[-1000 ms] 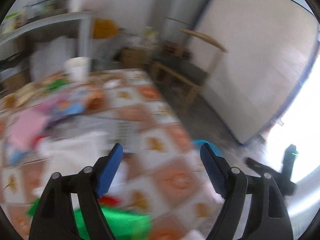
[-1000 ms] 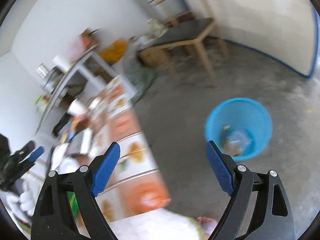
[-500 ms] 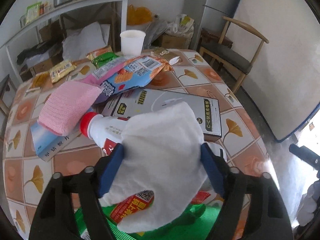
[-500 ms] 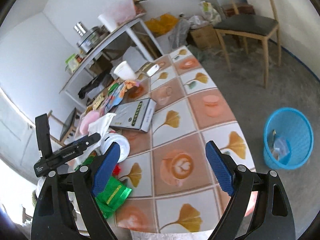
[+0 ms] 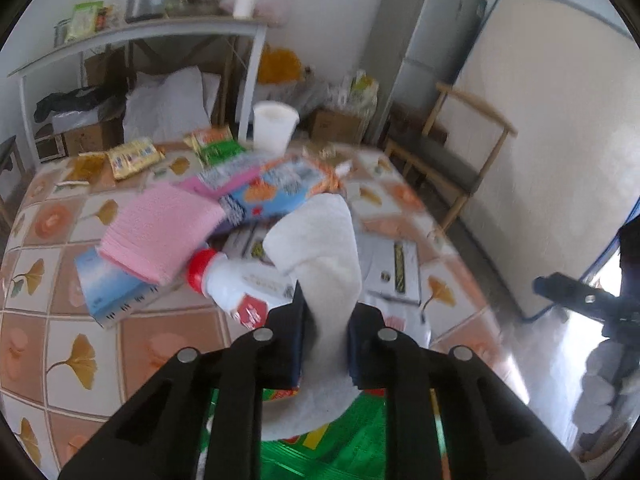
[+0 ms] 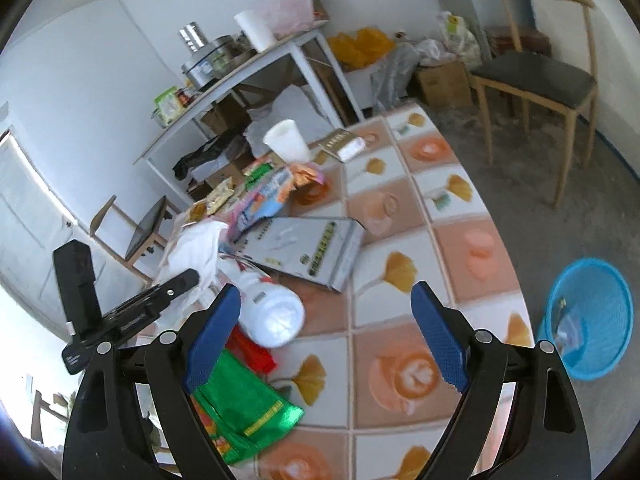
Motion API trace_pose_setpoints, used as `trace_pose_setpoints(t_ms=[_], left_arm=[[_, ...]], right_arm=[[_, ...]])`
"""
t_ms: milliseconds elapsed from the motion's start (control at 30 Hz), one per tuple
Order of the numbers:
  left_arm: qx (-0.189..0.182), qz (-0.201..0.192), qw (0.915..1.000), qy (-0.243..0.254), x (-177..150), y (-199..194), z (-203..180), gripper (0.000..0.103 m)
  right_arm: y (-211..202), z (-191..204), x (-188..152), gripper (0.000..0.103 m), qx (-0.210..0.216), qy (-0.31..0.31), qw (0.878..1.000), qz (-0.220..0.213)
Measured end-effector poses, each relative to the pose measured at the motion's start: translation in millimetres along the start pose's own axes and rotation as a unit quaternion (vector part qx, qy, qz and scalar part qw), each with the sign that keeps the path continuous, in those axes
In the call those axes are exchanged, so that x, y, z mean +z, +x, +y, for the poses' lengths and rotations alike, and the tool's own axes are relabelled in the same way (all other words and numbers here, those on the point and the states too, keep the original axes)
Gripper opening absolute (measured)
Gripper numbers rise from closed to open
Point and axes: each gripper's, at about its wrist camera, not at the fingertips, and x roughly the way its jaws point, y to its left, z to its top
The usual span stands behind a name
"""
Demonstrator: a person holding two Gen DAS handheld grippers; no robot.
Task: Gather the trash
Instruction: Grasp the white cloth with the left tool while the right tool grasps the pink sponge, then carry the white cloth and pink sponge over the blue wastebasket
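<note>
My left gripper [image 5: 325,344] is shut on a crumpled white tissue [image 5: 320,248], holding it above the tiled table [image 5: 60,320]. The tissue [image 6: 196,248] and left gripper [image 6: 176,286] also show in the right wrist view. My right gripper [image 6: 326,340] is open and empty, above the table's near edge. A blue trash basket [image 6: 588,320] stands on the floor to the right of the table. A white bottle with a red cap [image 5: 236,284] lies under the tissue, and a green wrapper [image 6: 248,404] lies near the right gripper's left finger.
On the table lie a pink cloth [image 5: 156,228], a blue snack bag [image 5: 276,192], a grey box [image 6: 308,252], a white cup [image 6: 286,142] and several snack packets [image 5: 136,158]. A wooden chair [image 6: 536,76] stands beyond the table; a shelf [image 5: 132,36] is behind.
My left gripper has shut on the white tissue and lifted it slightly. The right gripper has moved closer over the table, still open.
</note>
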Motion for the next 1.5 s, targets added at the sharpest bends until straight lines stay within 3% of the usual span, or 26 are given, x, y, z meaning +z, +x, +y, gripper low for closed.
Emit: trace_pose_setpoints(t_ms=[167,300,433,533,700,833,1233,1300,1433,1500], left_arm=[[-0.004,-0.075,0.996,-0.048,6.9,-41.5,23.6,0.016],[0.011,-0.107,0.9904,-0.087,5.9,-63.2,49.7,0.016],[0.047,-0.115,0.9843,-0.125,-1.0,-74.9,80.5,0.016],[0.069,-0.11,0.9805,-0.147,-9.6,-77.8,99.8,0.016],[0.077,-0.1,0.9776,-0.168,-22.8,-76.1,117.6,0.016],[0.078,-0.09,0.9766,-0.179,-31.2,-72.2,128.1,0.016],[0.077,-0.089,0.974,-0.194,-39.3,-69.2,143.8,0.016],[0.075,-0.088,0.9738,-0.196,-40.2,-68.0,145.3,0.016],[0.075,-0.088,0.9736,-0.197,-40.8,-67.4,146.4,0.016],[0.075,-0.087,0.9735,-0.198,-41.5,-66.7,147.1,0.016]], right_arm=[[13.9,14.2,16.6,0.083,0.062,0.021,0.998,0.016],[40.2,31.8,28.3,0.078,0.117,0.042,0.991,0.057],[81.2,50.3,42.3,0.072,0.182,0.085,0.972,0.12],[115.5,63.1,49.2,0.066,0.208,0.123,0.956,0.165],[182.9,94.6,60.3,0.066,0.199,0.149,0.942,0.226],[225.5,112.8,66.7,0.065,0.172,0.15,0.939,0.257],[276.2,127.7,62.0,0.065,0.127,0.152,0.934,0.297],[281.3,130.3,61.0,0.061,0.126,0.149,0.935,0.296],[291.0,130.6,58.3,0.041,0.129,0.151,0.933,0.3],[291.2,128.8,56.9,0.038,0.135,0.155,0.932,0.298]])
